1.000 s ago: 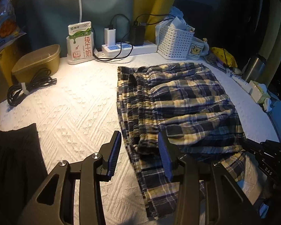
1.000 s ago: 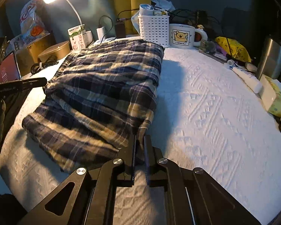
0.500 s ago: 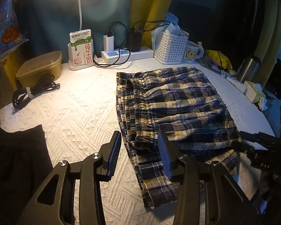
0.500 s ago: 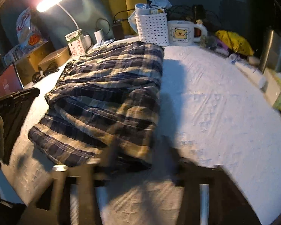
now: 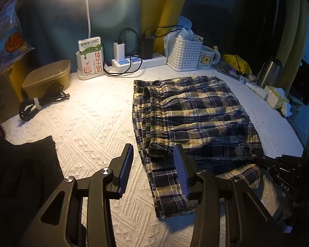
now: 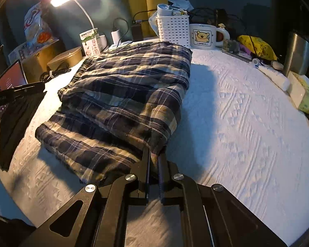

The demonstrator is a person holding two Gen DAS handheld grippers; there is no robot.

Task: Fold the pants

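The plaid pants [image 5: 193, 123] lie folded in layers on the white textured cover [image 5: 88, 123]; they also show in the right wrist view [image 6: 125, 94]. My left gripper [image 5: 153, 164] is open and empty, raised above the near end of the elastic waistband. My right gripper [image 6: 153, 160] is shut on the near right corner of the pants, its fingers pinching the cloth edge. It appears at the right edge of the left wrist view [image 5: 282, 170].
A milk carton [image 5: 91, 58], power strip [image 5: 138, 61], white basket [image 5: 184, 55] and bear mug [image 5: 208, 58] line the back. A tan tub [image 5: 47, 79] and coiled cable [image 5: 41, 101] sit left. Black cloth [image 5: 22, 164] lies near left. A steel tumbler [image 6: 298, 53] stands right.
My left gripper has risen and drawn back, still open, so more of the cover shows. My right gripper moved quickly with a blur, and is again shut on the pants corner.
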